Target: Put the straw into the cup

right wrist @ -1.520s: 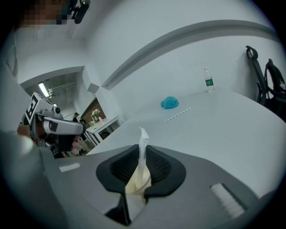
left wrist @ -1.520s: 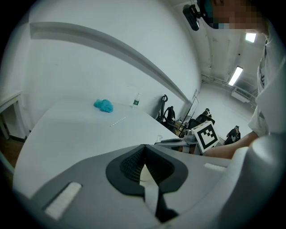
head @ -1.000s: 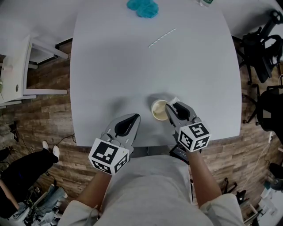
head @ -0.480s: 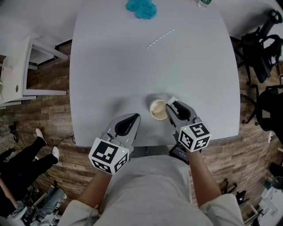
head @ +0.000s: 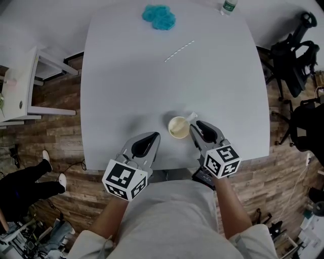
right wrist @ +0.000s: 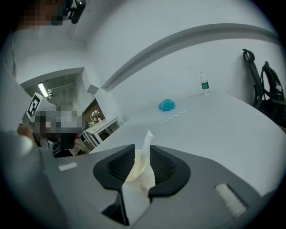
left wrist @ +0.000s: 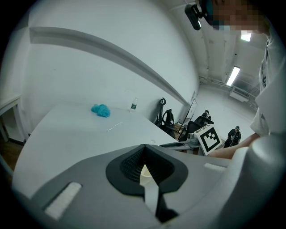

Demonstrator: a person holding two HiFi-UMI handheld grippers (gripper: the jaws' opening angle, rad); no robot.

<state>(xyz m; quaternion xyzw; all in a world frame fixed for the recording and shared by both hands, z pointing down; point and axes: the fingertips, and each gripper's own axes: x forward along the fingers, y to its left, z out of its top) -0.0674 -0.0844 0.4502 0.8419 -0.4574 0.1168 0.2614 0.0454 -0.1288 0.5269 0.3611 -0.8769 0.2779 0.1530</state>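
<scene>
A cream paper cup [head: 178,127] stands upright near the white table's [head: 126,91] front edge, with a white paper tab [head: 191,117] sticking out towards my right gripper [head: 195,125]. In the right gripper view the tab [right wrist: 146,138] rises in line with the gap of that gripper [right wrist: 142,147]. Its jaws are closing, but the pads stand apart from the tab. The white straw [head: 178,51] lies far back on the table, untouched. My left gripper [head: 153,134] rests left of the cup, shut and empty, its tips meeting in its own view [left wrist: 144,146].
A blue crumpled thing [head: 159,16] and a clear bottle [head: 228,6] sit at the table's far edge. Black chairs [head: 291,60] stand to the right and white furniture [head: 20,86] to the left. A person's legs [head: 25,187] are on the floor at lower left.
My right gripper has drawn back a little from the cup. The tab that sat between its fingertips now stands just ahead of them. The left gripper has stayed put.
</scene>
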